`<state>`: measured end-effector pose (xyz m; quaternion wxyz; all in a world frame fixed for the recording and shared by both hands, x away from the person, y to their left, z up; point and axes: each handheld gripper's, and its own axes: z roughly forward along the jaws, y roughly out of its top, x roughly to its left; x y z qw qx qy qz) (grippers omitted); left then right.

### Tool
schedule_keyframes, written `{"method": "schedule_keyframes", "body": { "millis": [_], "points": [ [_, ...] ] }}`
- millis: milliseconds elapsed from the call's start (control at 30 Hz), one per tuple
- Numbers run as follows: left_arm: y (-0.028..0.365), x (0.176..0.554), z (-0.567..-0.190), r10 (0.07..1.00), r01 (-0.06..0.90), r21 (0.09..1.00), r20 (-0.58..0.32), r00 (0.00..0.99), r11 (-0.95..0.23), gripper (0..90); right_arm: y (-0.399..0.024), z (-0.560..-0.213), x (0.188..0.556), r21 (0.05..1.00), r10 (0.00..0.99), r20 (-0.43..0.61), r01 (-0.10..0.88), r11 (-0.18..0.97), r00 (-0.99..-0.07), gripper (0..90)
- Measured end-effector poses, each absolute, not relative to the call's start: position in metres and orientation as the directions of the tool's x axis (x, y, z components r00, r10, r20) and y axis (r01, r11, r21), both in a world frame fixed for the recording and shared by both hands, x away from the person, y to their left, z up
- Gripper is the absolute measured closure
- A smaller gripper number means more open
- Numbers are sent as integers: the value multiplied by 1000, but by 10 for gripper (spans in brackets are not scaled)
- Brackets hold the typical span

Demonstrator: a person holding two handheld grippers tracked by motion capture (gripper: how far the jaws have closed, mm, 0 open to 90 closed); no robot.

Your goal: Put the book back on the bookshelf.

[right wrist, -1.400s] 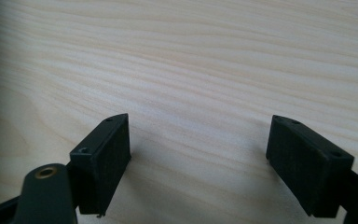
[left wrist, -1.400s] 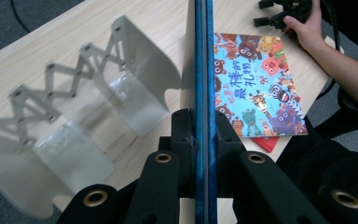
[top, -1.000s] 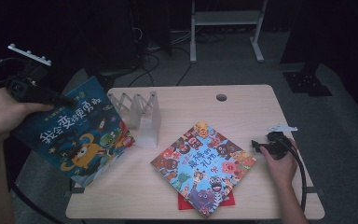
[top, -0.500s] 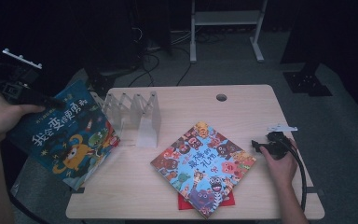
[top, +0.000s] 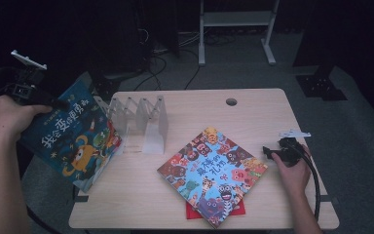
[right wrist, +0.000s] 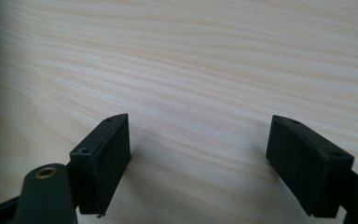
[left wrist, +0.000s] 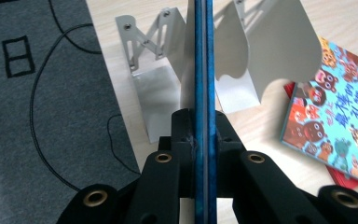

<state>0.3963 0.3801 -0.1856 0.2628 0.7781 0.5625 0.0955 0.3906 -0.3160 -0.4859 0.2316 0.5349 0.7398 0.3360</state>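
The table [top: 253, 109] carries the work: it spreads ahead of both grippers, pale wood with a small round hole near its far edge. Just in front of the left gripper [top: 53, 103] stands the metal book rack [top: 141, 119], a folding row of upright dividers at the table's near-left part; none of its slots appears to hold a book yet.

The blue book [top: 70, 134] is the thing in hand. The left gripper has its jaws pressed together on the book's edge, and the left gripper view looks straight along the book's spine [left wrist: 203, 70], held upright between the black jaws and aimed at the rack's dividers [left wrist: 242, 51]. From above, the book hangs tilted at the table's left edge, beside the rack and not yet in a slot.

To the right of that gripper, well apart from it, a second picture book [top: 213, 174] lies flat on the table, with a red book [top: 192, 210] peeking out beneath it. The right gripper [top: 272, 155] rests on the table just beside this pile, its jaws standing wide apart with nothing between them, bare wood ahead of them [right wrist: 196, 84].

By my reading the job is at its start: one book is lifted and lined up, its slotting remains, and the two flat books are untouched.
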Motion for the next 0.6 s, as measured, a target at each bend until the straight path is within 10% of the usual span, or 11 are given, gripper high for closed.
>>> {"method": "schedule_keyframes", "body": {
  "millis": [600],
  "points": [
    [385, 431, -195, 963, 852, 517, -180, 200, -81, 823, -316, -486, 391, 745, 947, 17, 636, 202, -321, 207]
  ]
}}
